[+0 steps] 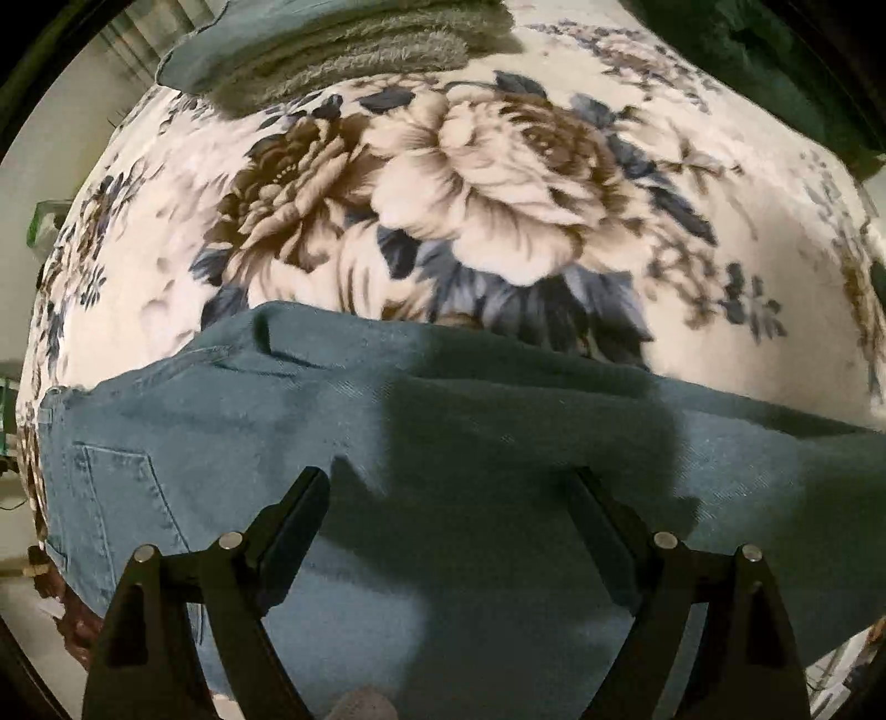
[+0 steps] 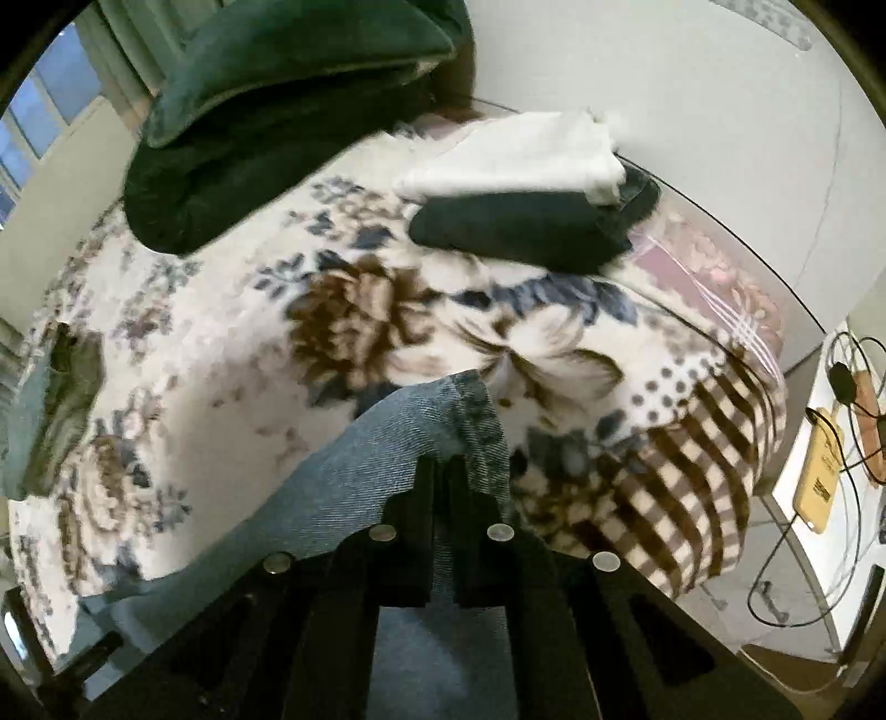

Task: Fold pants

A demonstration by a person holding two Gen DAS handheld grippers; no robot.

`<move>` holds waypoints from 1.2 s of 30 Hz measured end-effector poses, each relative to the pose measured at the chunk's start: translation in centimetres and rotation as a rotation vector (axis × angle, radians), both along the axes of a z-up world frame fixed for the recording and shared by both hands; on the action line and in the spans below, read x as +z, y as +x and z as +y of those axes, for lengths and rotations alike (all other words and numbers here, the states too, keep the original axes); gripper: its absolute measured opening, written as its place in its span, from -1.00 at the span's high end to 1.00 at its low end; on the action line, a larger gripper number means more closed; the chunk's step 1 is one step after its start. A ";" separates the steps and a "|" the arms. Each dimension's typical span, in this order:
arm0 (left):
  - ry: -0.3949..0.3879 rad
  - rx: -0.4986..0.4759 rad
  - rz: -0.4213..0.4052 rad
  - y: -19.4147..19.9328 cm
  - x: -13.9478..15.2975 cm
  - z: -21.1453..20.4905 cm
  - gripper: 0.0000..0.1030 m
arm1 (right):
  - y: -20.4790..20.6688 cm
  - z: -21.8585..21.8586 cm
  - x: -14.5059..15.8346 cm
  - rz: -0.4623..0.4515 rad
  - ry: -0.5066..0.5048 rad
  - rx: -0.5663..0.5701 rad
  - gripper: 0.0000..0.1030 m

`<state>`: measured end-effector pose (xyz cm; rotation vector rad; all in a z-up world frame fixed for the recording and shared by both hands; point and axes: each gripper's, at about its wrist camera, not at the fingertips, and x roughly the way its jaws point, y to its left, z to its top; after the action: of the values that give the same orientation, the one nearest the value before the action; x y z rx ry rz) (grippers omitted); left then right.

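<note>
My right gripper (image 2: 442, 471) is pinched tight on the jeans (image 2: 398, 443), fingers nearly touching with denim between them, near the hemmed leg end. My left gripper (image 1: 448, 482) is spread wide, fingers (image 1: 307, 493) over the jeans (image 1: 387, 443) and gripping nothing; I can't tell if the tips touch the cloth. Landmark is the floral blanket (image 1: 498, 194): the jeans lie across its near edge, back pocket (image 1: 122, 498) toward the left. At the blanket's far side sit a grey-green folded pile (image 1: 343, 44), a dark green cushion (image 2: 288, 83), and a white-on-black folded stack (image 2: 526, 194). Beyond the blanket's right edge, a phone (image 2: 819, 476) with cables lies on a white table (image 2: 853, 526).
</note>
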<state>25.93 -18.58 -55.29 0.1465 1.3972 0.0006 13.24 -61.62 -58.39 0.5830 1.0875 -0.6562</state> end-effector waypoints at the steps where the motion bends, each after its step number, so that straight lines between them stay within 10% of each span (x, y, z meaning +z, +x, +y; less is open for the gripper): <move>1: 0.012 0.000 0.010 0.3 -0.5 0.0 -0.69 | 0.3 -0.2 -1.8 0.016 0.036 0.004 0.88; 4: 0.013 0.026 0.062 0.6 -1.3 0.4 -0.69 | -0.3 -2.3 -7.2 0.209 0.174 -0.018 0.63; 7: -0.021 0.010 0.034 -0.1 0.3 0.1 -0.69 | -3.7 -3.6 -5.7 0.119 0.235 -0.114 0.16; 16: -0.050 -0.126 0.129 -2.2 -3.6 -6.4 -0.69 | -12.2 -0.8 -11.0 -0.148 0.727 -0.329 0.10; 19: -0.034 -0.139 0.133 -2.3 -4.8 -6.7 -0.74 | -12.7 -0.2 -11.2 -0.221 0.642 -0.393 0.46; 25: -0.026 -0.152 0.138 -2.5 -5.1 -6.8 -0.84 | -14.6 0.4 -5.3 -0.215 0.287 -0.423 0.50; 30: -0.032 -0.143 0.162 -2.5 -6.3 -7.8 -1.00 | -16.1 -1.0 -9.6 -0.305 0.630 -0.454 -0.04; 36: -0.051 -0.135 0.152 -1.2 -7.0 -7.2 -1.00 | -13.4 0.0 -14.7 -0.431 0.744 -0.435 -0.07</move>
<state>24.69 -25.76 -62.28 0.2015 1.5349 -0.1609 -0.16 -61.65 -73.09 1.5593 0.7740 -0.4437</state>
